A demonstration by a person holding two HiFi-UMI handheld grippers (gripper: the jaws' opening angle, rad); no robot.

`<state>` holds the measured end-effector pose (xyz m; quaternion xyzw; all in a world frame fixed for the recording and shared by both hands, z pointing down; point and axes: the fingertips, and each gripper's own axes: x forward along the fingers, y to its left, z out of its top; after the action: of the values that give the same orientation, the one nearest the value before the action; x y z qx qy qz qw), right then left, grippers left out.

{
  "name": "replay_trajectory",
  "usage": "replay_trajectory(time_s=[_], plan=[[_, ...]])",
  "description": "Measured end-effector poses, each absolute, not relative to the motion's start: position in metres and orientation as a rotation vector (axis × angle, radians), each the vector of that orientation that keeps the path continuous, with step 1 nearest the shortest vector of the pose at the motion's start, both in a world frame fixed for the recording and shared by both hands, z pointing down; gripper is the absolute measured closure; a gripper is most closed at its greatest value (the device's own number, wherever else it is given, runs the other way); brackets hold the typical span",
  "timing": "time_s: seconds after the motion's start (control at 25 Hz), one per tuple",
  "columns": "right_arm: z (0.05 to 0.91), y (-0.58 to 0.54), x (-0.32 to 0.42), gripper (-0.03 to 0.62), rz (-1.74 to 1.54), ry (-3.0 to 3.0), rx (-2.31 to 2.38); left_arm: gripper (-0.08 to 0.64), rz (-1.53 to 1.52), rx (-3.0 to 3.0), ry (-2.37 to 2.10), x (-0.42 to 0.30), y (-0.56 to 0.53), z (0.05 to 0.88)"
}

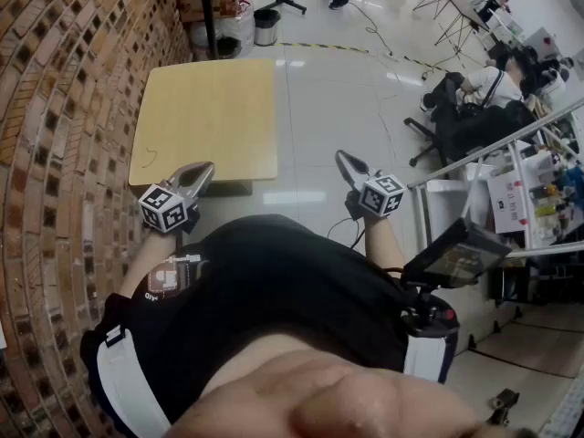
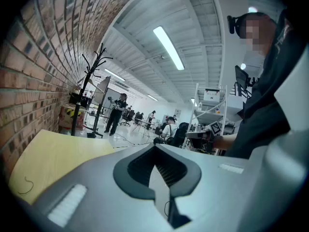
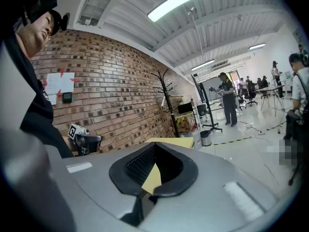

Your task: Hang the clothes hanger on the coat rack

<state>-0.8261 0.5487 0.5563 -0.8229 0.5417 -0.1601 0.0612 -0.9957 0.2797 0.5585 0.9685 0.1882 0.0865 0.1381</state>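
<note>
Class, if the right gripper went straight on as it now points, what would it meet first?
Probably the yellow table: it shows straight ahead between the shut, empty jaws of the right gripper. Depth is unclear, so it might pass over the top.

The black coat rack (image 3: 166, 99) — slim pole, branching hooks — stands upright beside the brick wall.

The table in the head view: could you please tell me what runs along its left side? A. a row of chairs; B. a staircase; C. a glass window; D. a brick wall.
D: the table stands close beside the brick wall, which fills the left side of the head view.
</note>
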Motion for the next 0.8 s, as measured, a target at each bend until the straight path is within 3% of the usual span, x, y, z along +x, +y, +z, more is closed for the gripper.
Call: replay_trajectory(time_s=[0.4,0.8], plan=[[0.545,0.567,-0.784,0.578,-0.481,1.633,-2.538,0.568,0.266,2.786,0.579,-0.955,0.297,0.571],[0.545,0.654,-0.665,0.578,-0.480,1.683,-2.503,0.568,0.197,2.801,0.536,-0.832,0.388,0.553]])
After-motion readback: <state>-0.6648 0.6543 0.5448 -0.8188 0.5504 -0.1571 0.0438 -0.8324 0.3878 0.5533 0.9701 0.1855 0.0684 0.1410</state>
